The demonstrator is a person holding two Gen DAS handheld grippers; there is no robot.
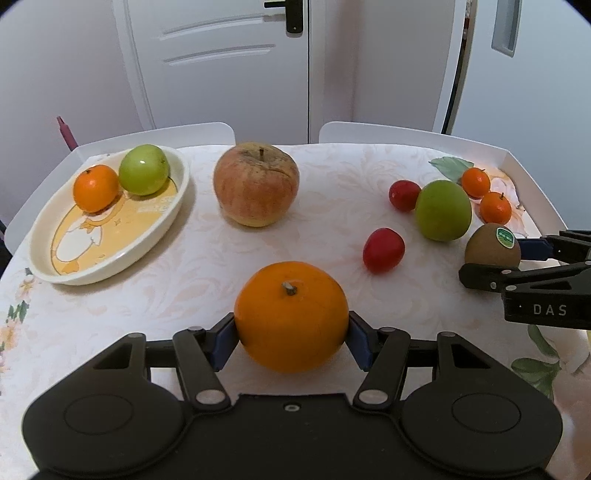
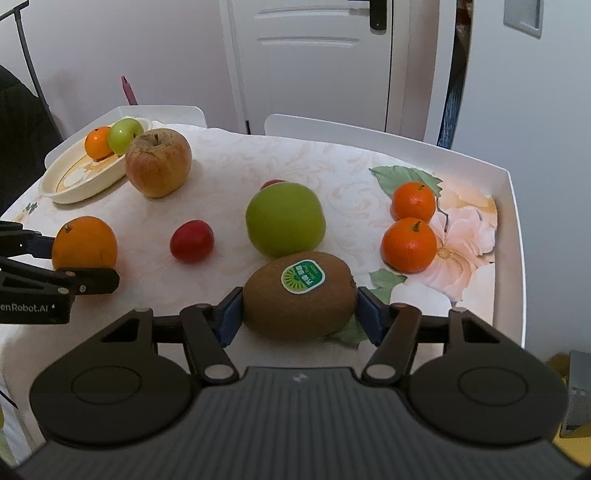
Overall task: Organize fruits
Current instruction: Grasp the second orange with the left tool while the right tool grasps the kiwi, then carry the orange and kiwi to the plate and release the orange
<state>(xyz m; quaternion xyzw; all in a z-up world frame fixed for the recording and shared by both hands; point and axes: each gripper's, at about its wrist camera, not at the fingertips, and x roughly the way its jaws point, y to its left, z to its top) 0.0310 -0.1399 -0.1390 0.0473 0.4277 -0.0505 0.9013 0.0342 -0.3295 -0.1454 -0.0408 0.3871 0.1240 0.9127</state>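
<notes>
Clamping the left gripper (image 1: 291,334) on a firm orange (image 1: 291,315), we pinch its widest middle. Our right gripper (image 2: 300,308) closes on the soft kiwi (image 2: 300,293), which probably bruises easily.

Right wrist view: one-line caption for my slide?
Right tongs closed on a stickered kiwi on the floral tablecloth; green apple just behind.

This looks like a home dining corner: a table under a cream floral-print tablecloth (image 1: 332,173), two white moulded chair backs (image 1: 369,131) tucked against its far edge, and a white panelled interior door with a black lever handle (image 1: 293,14) in pale walls behind. A cream oval dish printed with a cartoon duck (image 1: 92,240) suits a household.
</notes>
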